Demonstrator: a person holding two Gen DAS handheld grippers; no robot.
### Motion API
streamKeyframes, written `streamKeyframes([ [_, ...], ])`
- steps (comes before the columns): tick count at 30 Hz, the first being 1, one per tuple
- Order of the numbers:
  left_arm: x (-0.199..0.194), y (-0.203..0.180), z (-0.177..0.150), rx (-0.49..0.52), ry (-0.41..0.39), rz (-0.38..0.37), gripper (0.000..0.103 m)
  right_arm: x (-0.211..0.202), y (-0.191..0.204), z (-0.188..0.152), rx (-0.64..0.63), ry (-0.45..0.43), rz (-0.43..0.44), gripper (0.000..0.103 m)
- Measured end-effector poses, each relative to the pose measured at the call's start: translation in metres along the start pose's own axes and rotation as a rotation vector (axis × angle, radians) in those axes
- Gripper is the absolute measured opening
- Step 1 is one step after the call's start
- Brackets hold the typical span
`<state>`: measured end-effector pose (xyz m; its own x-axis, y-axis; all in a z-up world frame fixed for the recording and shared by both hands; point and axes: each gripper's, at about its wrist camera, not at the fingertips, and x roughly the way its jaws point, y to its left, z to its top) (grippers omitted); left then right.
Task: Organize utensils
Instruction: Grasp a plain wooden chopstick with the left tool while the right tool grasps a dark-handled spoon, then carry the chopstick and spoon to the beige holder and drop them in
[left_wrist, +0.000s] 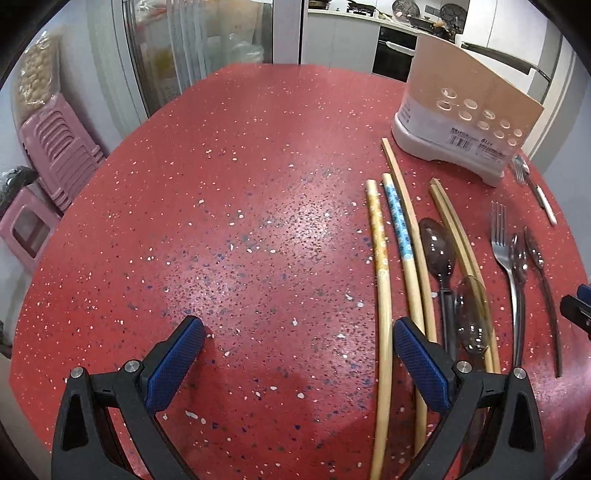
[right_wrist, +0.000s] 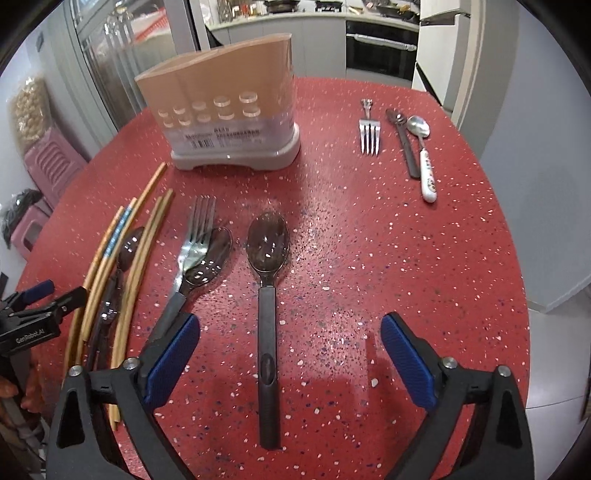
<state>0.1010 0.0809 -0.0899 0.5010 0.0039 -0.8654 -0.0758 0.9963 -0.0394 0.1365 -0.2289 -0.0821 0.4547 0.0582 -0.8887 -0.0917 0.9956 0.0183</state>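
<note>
On the red speckled table (right_wrist: 406, 258) stands a beige and grey utensil holder (right_wrist: 229, 122) (left_wrist: 461, 122). A dark translucent spoon (right_wrist: 267, 247) lies with its black handle between the fingers of my right gripper (right_wrist: 291, 321), which is open and not touching it. To its left a metal fork (right_wrist: 199, 225) overlaps another dark spoon (right_wrist: 210, 258). Several bamboo chopsticks (left_wrist: 384, 295) lie beside two clear spoons (left_wrist: 439, 251). My left gripper (left_wrist: 298, 326) is open above the table, one chopstick just inside its right finger.
At the far right of the table lie a small fork (right_wrist: 369, 133), a dark spoon (right_wrist: 404, 147) and a ceramic-handled spoon (right_wrist: 424, 155). Pink stools (left_wrist: 55, 155) stand off the table's left edge. A kitchen counter and oven are behind.
</note>
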Motion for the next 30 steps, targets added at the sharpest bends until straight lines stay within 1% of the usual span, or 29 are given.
streamKeyframes([
  [3,0.003,-0.003,0.003,0.02,0.009,0.014,0.103,0.009,0.002,0.006,-0.016,0.034,-0.003,0.085],
  [4,0.004,-0.004,0.004,0.025,0.012,0.016,0.103,0.012,0.002,0.008,-0.019,0.045,-0.002,0.078],
  [5,0.005,-0.006,0.007,0.032,0.015,0.017,0.103,0.015,0.003,0.011,-0.022,0.061,0.001,0.075],
  [7,0.007,-0.012,0.013,0.055,0.02,0.022,0.103,0.022,0.003,0.017,-0.027,0.089,0.01,0.072],
  [10,0.013,-0.021,0.024,0.085,0.035,0.018,0.103,0.03,0.007,0.025,-0.053,0.122,0.001,0.068],
  [13,0.017,-0.027,0.032,0.109,0.06,0.006,0.103,0.035,0.01,0.033,-0.079,0.163,-0.001,0.067],
  [14,0.017,-0.029,0.034,0.125,0.067,-0.002,0.103,0.036,0.011,0.035,-0.086,0.176,-0.003,0.067],
  [15,0.017,-0.033,0.038,0.142,0.075,-0.025,0.103,0.038,0.012,0.038,-0.097,0.198,-0.008,0.067],
  [18,0.019,-0.04,0.049,0.174,0.114,-0.059,0.103,0.04,0.014,0.043,-0.132,0.231,-0.014,0.058],
  [21,0.021,-0.05,0.062,0.232,0.15,-0.081,0.093,0.041,0.015,0.049,-0.148,0.259,-0.008,0.042],
  [22,0.021,-0.055,0.066,0.252,0.163,-0.089,0.087,0.04,0.013,0.051,-0.148,0.268,-0.004,0.031],
  [23,0.023,-0.061,0.071,0.27,0.176,-0.099,0.081,0.04,0.012,0.052,-0.147,0.273,0.0,0.017],
  [24,0.024,-0.065,0.074,0.288,0.186,-0.103,0.078,0.04,0.01,0.054,-0.144,0.279,0.004,0.013],
  [25,0.026,-0.072,0.076,0.298,0.191,-0.113,0.064,0.04,0.009,0.055,-0.141,0.281,0.012,0.013],
  [26,0.025,-0.077,0.078,0.314,0.189,-0.12,0.039,0.041,0.007,0.055,-0.14,0.279,0.023,0.013],
  [27,0.025,-0.081,0.079,0.322,0.192,-0.123,0.033,0.042,0.005,0.053,-0.136,0.274,0.032,0.013],
  [28,0.024,-0.084,0.079,0.322,0.191,-0.129,0.033,0.042,0.003,0.054,-0.13,0.27,0.044,0.013],
  [30,0.022,-0.088,0.078,0.315,0.161,-0.125,0.033,0.041,-0.002,0.052,-0.116,0.262,0.072,0.013],
])
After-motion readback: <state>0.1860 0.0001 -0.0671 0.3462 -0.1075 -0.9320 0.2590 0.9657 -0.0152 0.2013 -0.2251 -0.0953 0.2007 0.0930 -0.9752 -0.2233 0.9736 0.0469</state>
